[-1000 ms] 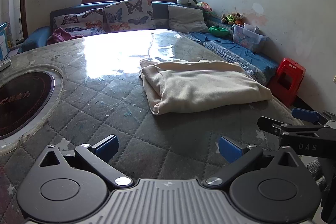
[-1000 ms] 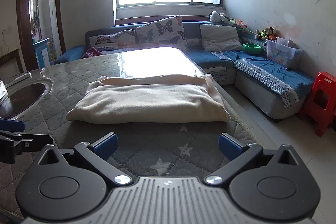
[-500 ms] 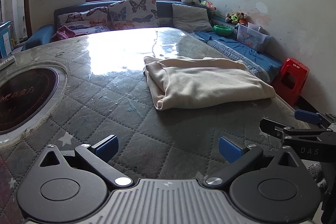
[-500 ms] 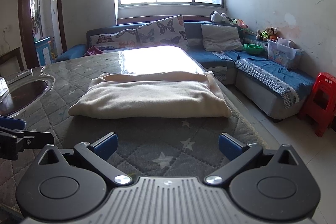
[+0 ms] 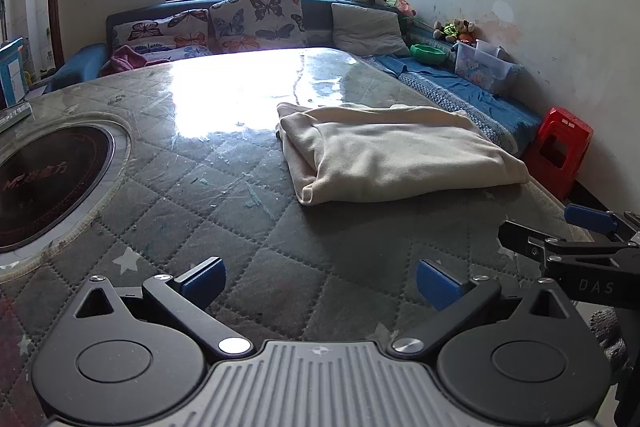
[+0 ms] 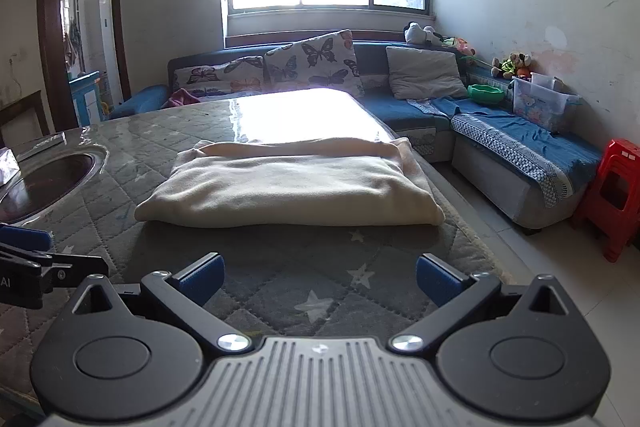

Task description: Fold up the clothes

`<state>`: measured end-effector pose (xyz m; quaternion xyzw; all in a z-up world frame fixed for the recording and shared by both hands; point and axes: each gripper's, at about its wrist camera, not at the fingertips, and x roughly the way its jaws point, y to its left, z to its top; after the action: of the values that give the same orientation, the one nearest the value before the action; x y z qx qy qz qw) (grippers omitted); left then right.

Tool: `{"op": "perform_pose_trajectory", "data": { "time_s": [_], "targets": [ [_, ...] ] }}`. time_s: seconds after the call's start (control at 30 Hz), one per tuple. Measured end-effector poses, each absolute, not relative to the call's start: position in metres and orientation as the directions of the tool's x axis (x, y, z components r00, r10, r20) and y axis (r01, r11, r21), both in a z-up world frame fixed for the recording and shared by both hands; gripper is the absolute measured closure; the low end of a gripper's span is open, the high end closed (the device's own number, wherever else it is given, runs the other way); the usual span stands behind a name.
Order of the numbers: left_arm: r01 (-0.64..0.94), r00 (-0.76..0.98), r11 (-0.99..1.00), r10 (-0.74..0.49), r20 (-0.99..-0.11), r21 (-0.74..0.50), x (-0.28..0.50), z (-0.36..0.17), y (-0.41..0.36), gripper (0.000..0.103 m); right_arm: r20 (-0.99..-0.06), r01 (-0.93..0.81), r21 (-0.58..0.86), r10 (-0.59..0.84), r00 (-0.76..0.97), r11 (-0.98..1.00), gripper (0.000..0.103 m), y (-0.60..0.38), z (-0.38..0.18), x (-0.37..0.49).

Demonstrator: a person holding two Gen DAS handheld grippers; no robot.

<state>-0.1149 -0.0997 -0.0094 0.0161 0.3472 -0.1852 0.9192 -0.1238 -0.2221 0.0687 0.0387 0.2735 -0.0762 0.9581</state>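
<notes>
Cream fleece garment [image 5: 396,155], already folded flat, lay on the grey quilted surface [image 5: 224,211] (near its right edge) while both tongs, left [image 5: 318,277] and right [image 6: 318,277], had drawn back, wide and empty, suggesting the fold was finished.

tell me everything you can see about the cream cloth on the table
The cream folded garment looks like soft, thick fleece or knit. It is folded into a wide rectangle of several layers, with stacked edges showing at its left end and a rounded fold along the near side. It lies flat on the grey quilted star-patterned table cover, near the table's right edge. Nothing else touches it; both grippers are open and short of it.
</notes>
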Motion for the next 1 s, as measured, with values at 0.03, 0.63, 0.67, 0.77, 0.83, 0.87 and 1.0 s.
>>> {"op": "perform_pose_trajectory", "data": {
  "time_s": [0.03, 0.63, 0.67, 0.77, 0.83, 0.87, 1.0],
  "targets": [
    [0.351, 0.690, 0.931, -0.328, -0.645, -0.098, -0.1149, -0.0097, -0.1000, 0.000, -0.531, 0.167, 0.033, -0.125, 0.838, 0.985, 0.000, -0.2219, 0.0687, -0.1236],
    [0.353, 0.686, 0.932, -0.322, -0.653, -0.089, -0.1131, -0.0087, -0.1047, 0.000, -0.538, 0.168, 0.046, -0.118, 0.835, 0.985, 0.000, -0.2255, 0.0663, -0.1205],
    [0.352, 0.685, 0.932, -0.321, -0.653, -0.089, -0.1128, -0.0087, -0.1050, 0.000, -0.538, 0.169, 0.045, -0.118, 0.835, 0.985, 0.000, -0.2253, 0.0661, -0.1202],
    [0.354, 0.684, 0.931, -0.321, -0.655, -0.087, -0.1122, -0.0087, -0.1058, 0.000, -0.540, 0.165, 0.047, -0.114, 0.834, 0.985, 0.000, -0.2254, 0.0657, -0.1193],
    [0.355, 0.683, 0.931, -0.322, -0.655, -0.086, -0.1117, -0.0088, -0.1065, 0.000, -0.541, 0.164, 0.049, -0.112, 0.834, 0.985, 0.000, -0.2255, 0.0654, -0.1186],
    [0.354, 0.683, 0.931, -0.321, -0.656, -0.086, -0.1115, -0.0089, -0.1067, 0.000, -0.542, 0.163, 0.049, -0.111, 0.833, 0.985, 0.000, -0.2256, 0.0651, -0.1183],
    [0.353, 0.683, 0.932, -0.317, -0.658, -0.083, -0.1105, -0.0094, -0.1075, 0.000, -0.543, 0.162, 0.050, -0.110, 0.832, 0.985, 0.000, -0.2257, 0.0645, -0.1177]
  ]
}}
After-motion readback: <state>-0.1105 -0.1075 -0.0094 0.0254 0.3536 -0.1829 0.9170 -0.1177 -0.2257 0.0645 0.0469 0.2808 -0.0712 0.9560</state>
